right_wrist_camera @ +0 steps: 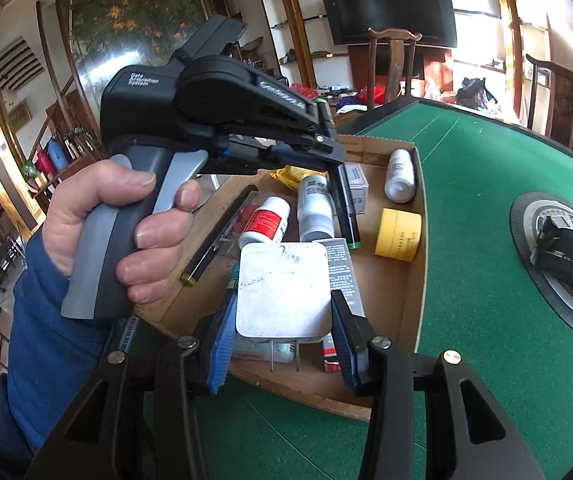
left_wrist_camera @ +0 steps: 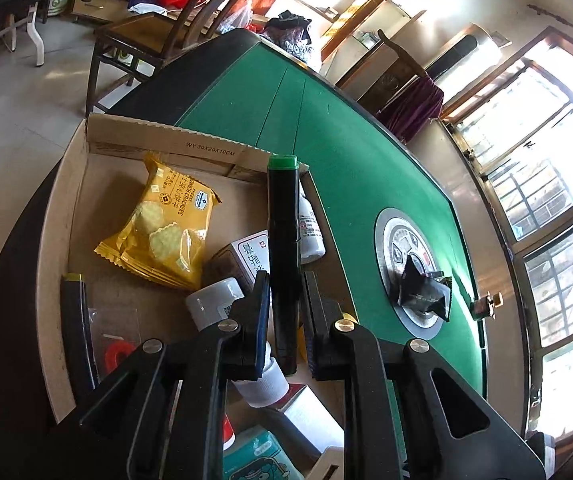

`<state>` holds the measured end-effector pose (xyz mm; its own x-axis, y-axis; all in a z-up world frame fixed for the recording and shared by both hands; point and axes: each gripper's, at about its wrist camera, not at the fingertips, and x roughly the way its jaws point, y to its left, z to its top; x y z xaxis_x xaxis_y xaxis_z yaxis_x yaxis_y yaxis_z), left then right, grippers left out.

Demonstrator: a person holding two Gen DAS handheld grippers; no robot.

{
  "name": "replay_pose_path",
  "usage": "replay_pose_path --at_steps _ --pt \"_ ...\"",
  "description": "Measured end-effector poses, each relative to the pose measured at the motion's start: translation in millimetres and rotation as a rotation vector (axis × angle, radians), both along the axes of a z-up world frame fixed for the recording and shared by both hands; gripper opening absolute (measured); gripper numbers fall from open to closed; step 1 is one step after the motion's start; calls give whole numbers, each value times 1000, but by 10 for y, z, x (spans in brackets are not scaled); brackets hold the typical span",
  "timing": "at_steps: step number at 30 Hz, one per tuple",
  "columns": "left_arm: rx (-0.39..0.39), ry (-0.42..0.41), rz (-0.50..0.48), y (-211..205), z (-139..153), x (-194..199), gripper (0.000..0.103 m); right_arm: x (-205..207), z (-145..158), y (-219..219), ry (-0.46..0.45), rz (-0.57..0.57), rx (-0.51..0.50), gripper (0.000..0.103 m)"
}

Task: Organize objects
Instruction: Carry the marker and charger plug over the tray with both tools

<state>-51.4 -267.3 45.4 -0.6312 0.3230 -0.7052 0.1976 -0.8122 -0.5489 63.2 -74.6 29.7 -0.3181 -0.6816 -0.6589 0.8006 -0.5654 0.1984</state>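
My left gripper (left_wrist_camera: 286, 280) is shut on a black marker (left_wrist_camera: 284, 220) with a green cap, held upright over the open cardboard box (left_wrist_camera: 166, 144). In the right wrist view a hand (right_wrist_camera: 126, 232) holds the left gripper (right_wrist_camera: 332, 136), and the marker (right_wrist_camera: 346, 200) slants down into the box (right_wrist_camera: 420, 280). My right gripper (right_wrist_camera: 284, 308) is shut on a white square plug adapter (right_wrist_camera: 284, 288). Its two prongs point toward the camera, and it hangs above the box's near end.
The box holds a yellow cracker packet (left_wrist_camera: 162, 228), white bottles (right_wrist_camera: 316, 208), a red-labelled bottle (right_wrist_camera: 266, 222), a yellow jar (right_wrist_camera: 398, 234), a small carton (left_wrist_camera: 242, 256) and a black pen (right_wrist_camera: 218, 236). A black packet (right_wrist_camera: 566, 260) lies on the green table's (right_wrist_camera: 486, 184) centre disc. Chairs stand around the table.
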Motion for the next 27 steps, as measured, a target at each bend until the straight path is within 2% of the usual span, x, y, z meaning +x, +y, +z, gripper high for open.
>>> replay_pose_path --at_steps 18,27 --pt "-65 -48 14 -7 -55 -21 15 -48 -158 -256 -20 37 56 44" --pt "-67 -59 10 -1 -81 -39 15 -91 -206 -259 -22 25 68 44"
